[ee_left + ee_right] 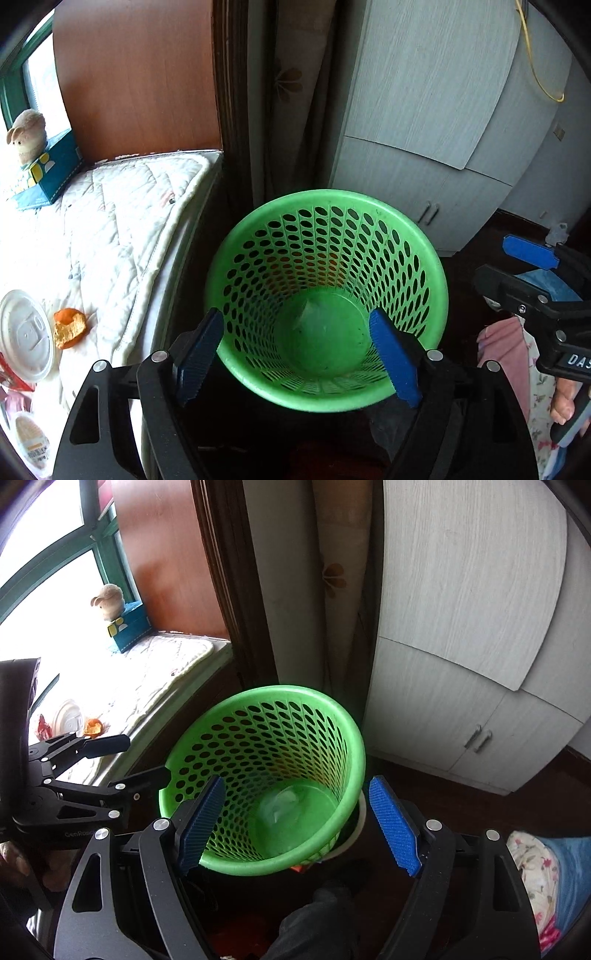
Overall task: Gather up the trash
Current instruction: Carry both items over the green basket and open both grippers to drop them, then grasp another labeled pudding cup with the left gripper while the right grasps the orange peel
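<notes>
A green perforated waste basket (424,258) stands on the dark floor beside the window seat; it also shows in the right wrist view (332,716). Something pale and clear lies at its bottom (280,805). My left gripper (299,354) is open and empty above the basket's near rim. My right gripper (299,823) is open and empty, also over the basket. On the quilted seat lie an orange peel (70,328), a white plastic lid (24,336) and a red wrapper (11,373).
A quilted cushion (122,221) covers the window seat, with a plush toy (27,134) on a blue tissue box (55,166) at its far end. A grey cabinet (424,147) stands behind the basket. Another labelled container (31,439) sits at the lower left.
</notes>
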Available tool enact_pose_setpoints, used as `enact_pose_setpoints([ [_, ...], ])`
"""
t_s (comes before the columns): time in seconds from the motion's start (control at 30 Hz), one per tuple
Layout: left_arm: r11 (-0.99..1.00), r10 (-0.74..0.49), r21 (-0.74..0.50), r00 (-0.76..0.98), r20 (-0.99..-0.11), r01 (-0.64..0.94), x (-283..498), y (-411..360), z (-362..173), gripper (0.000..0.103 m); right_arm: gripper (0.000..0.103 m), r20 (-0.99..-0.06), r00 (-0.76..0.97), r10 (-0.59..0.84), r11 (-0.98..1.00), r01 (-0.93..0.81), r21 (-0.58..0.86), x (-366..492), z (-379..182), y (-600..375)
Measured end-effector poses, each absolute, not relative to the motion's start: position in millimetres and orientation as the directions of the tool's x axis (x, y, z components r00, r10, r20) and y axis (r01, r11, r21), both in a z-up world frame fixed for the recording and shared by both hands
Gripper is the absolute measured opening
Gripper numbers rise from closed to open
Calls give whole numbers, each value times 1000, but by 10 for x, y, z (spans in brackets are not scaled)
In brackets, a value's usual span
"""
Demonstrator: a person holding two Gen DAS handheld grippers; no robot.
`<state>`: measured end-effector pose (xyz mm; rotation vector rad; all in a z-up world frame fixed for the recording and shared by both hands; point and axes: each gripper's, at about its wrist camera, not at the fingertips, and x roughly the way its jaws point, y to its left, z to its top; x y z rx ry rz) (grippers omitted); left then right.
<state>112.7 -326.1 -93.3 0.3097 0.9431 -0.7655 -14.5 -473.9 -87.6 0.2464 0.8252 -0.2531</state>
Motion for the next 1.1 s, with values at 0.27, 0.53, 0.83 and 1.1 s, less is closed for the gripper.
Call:
enact_pose_setpoints([
  [0.27,767,-415,-61,422,-806,639,1092,-2843,-781,81,83,-733,671,-107,951,285,122,-124,-819,-4592],
  [0.53,857,-321,-10,519,-792,515,1107,-2133,-633,82,85,-722,690,-58,968,217,129,20,-749,-4272],
  [0.83,942,-174,51,617,-768,331,1210,-1269,-507,82,86,-719,695,2,984,126,125,240,-701,-3865],
  [1.1,965,-90,85,618,-781,248,1258,-660,-624,82,86,-722,689,60,991,46,126,465,-663,-3525],
])
